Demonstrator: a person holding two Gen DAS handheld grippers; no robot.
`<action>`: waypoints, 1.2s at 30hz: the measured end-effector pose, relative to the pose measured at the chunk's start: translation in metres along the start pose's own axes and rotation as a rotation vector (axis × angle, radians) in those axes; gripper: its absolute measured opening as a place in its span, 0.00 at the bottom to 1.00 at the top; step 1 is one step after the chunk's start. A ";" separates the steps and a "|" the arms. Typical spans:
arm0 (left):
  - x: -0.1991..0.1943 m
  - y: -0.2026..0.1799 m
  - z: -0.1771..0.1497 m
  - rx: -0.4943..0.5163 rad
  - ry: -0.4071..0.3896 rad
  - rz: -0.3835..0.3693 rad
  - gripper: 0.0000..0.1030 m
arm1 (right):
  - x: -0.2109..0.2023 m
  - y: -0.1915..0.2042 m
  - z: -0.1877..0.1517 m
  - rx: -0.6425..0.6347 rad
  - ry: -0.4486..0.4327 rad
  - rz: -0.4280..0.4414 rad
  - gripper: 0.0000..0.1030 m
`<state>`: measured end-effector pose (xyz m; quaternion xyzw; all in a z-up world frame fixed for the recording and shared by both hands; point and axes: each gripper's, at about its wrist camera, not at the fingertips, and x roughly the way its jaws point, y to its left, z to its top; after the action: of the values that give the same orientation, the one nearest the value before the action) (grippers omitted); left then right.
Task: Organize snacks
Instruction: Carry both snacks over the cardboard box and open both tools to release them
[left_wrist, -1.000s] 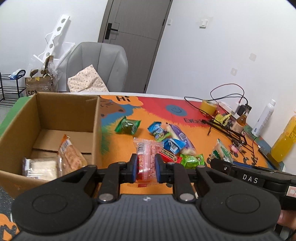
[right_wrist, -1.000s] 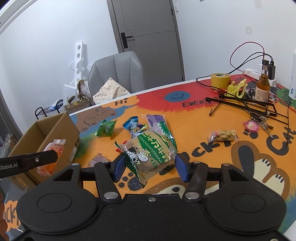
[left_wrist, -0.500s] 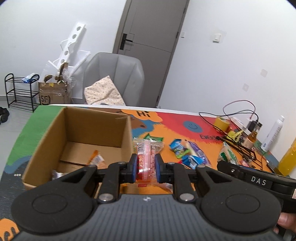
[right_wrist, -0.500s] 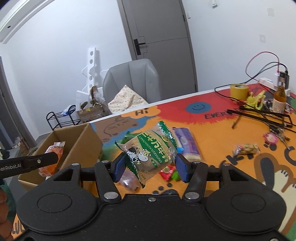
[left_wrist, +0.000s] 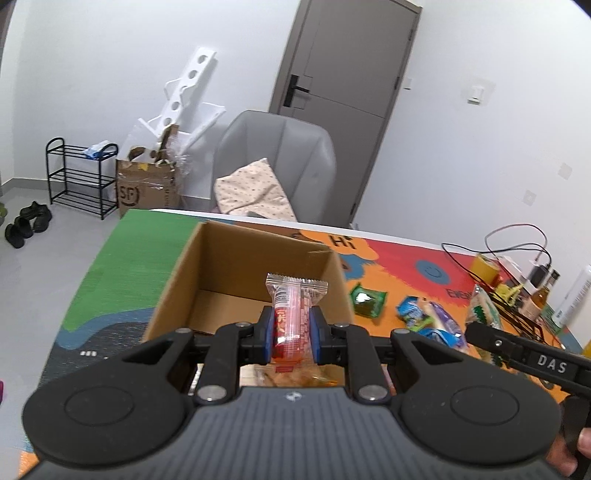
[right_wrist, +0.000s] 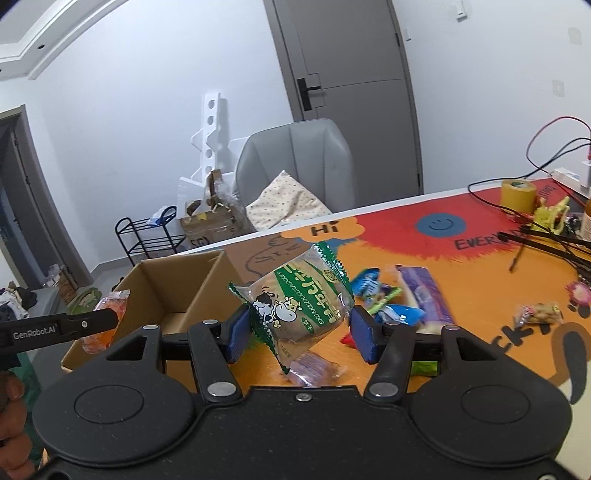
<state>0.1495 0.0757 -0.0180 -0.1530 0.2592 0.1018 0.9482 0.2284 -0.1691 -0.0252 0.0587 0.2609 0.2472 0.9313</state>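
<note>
From the left wrist, the left gripper (left_wrist: 292, 329), clamping a red-and-clear snack packet (left_wrist: 294, 314), is now hanging over the open cardboard box (left_wrist: 177, 284), formerly off left. From the right wrist, the right gripper (right_wrist: 301, 334), gripping a green cow-print biscuit packet (right_wrist: 301, 301), is nearing the box's (right_wrist: 207, 284) right wall above the table mat (right_wrist: 480, 280).

**Two wrist views, one box**

The left wrist camera looks forward and down into the box (left_wrist: 236, 273) from close above. The right wrist camera, set farther right, faces the mat (right_wrist: 480, 280). Both share box, chair (left_wrist: 277, 155) and door (right_wrist: 351, 74).
</note>
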 end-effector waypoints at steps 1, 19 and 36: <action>0.001 0.003 0.001 -0.006 0.002 0.007 0.18 | 0.001 0.002 0.001 -0.004 0.001 0.003 0.53; -0.003 0.032 0.012 -0.025 -0.016 0.073 0.55 | 0.028 0.059 0.015 -0.081 0.031 0.097 0.53; -0.004 0.064 0.016 -0.096 -0.001 0.110 0.81 | 0.042 0.093 0.027 -0.103 0.004 0.205 0.79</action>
<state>0.1364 0.1409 -0.0179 -0.1839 0.2617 0.1662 0.9328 0.2330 -0.0671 0.0007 0.0366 0.2424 0.3544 0.9024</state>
